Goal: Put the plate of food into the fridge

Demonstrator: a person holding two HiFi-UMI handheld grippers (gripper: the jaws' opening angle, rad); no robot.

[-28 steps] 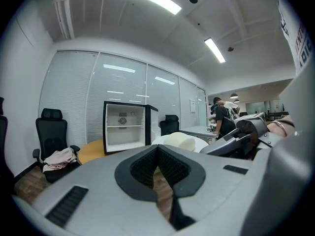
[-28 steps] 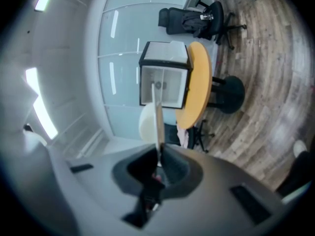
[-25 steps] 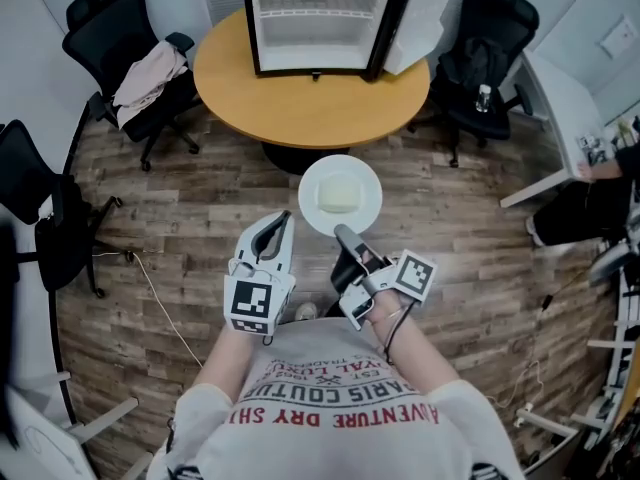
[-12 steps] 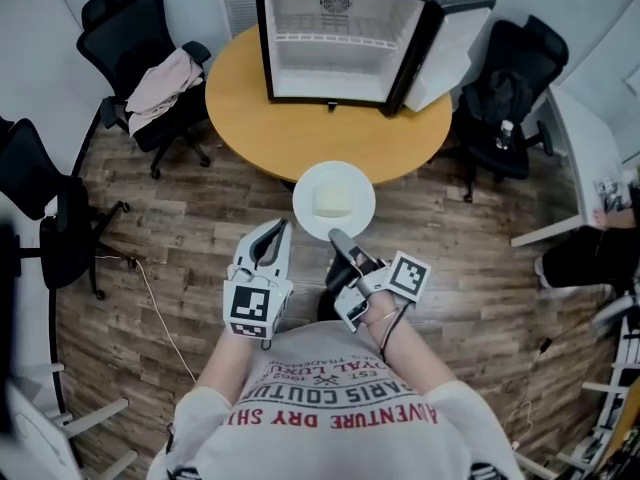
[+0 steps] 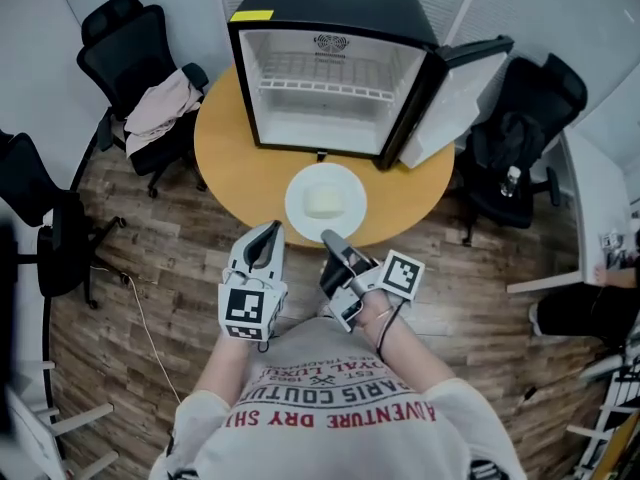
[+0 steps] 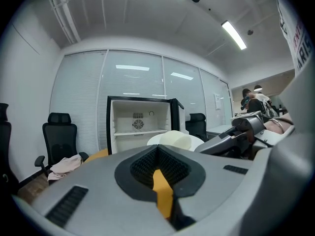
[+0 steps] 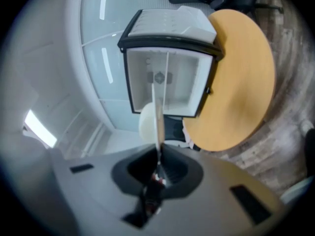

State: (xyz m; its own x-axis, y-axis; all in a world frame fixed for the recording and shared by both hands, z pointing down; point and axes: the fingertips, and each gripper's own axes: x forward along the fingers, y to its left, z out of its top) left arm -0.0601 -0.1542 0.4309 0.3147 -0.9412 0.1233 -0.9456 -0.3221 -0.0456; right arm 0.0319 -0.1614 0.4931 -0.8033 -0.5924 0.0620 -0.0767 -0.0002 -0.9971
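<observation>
Your right gripper (image 5: 330, 240) has its fingers pinching the near rim of the plate (image 5: 300, 188). In the right gripper view the plate runs edge-on straight out from between them, lined up with the fridge's open inside. The plate is held level in front of the fridge (image 5: 330, 8), over the near part of the desk (image 5: 235, 163), and outside the fridge. Whether it touches the desk I cannot tell. A pale block of food (image 5: 324, 201) sits at the plate's middle.

Your left gripper (image 5: 268, 236) has its fingers pressed together with nothing between them. It hangs just left of the right gripper, on your side of the plate, and points toward the fridge. In the left gripper view the plate and food show just beyond its tips, in front of the fridge opening.

The fridge stands on the far part of the round desk, facing you. Its door (image 5: 455, 93) is swung wide open on the fridge's right side as you see it. A wire shelf (image 5: 325, 90) crosses the white inside near the top.

A black chair (image 5: 120, 33) stands left of the fridge with a pale cloth (image 5: 158, 103) draped over its seat. Another black chair (image 5: 525, 118) stands right of the fridge, past the open door.
</observation>
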